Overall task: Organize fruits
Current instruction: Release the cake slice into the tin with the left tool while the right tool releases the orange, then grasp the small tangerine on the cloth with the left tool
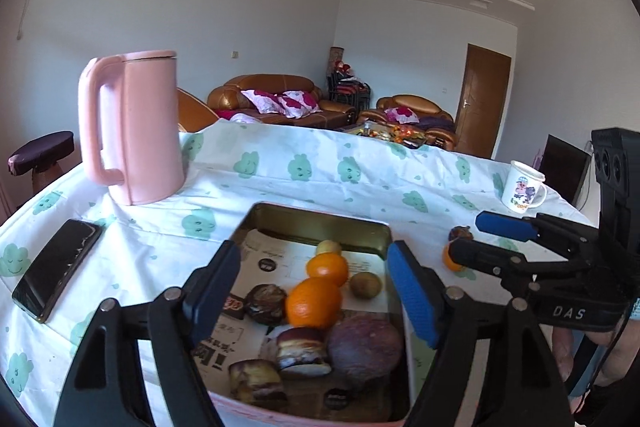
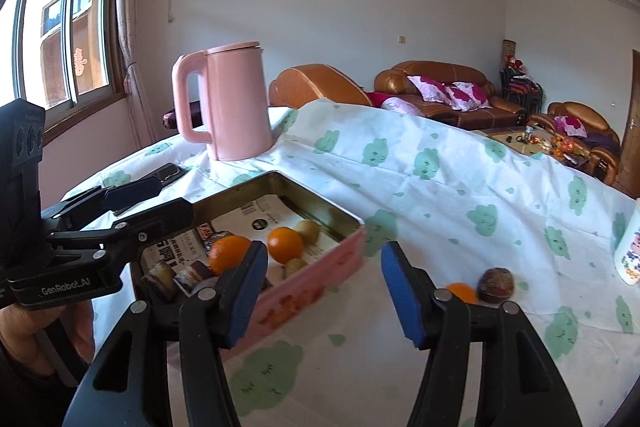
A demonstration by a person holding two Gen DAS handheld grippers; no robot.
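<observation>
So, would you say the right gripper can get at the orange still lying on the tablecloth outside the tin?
Probably yes. The right gripper is open and empty, and the orange lies on the cloth just past its right finger, beside a dark brown fruit, with nothing between them.

The left hand-held gripper point(image 1: 314, 301) hangs open above the tin point(image 1: 320, 227) holding 2 oranges point(image 1: 314, 303).

Pink kettle point(image 1: 132, 131) far left; white cloth point(image 1: 320, 179) w/ green cloud print; pink tin point(image 2: 316, 279), 2 orange fruits point(image 1: 314, 303) inside; black phone point(image 1: 56, 267)
</observation>
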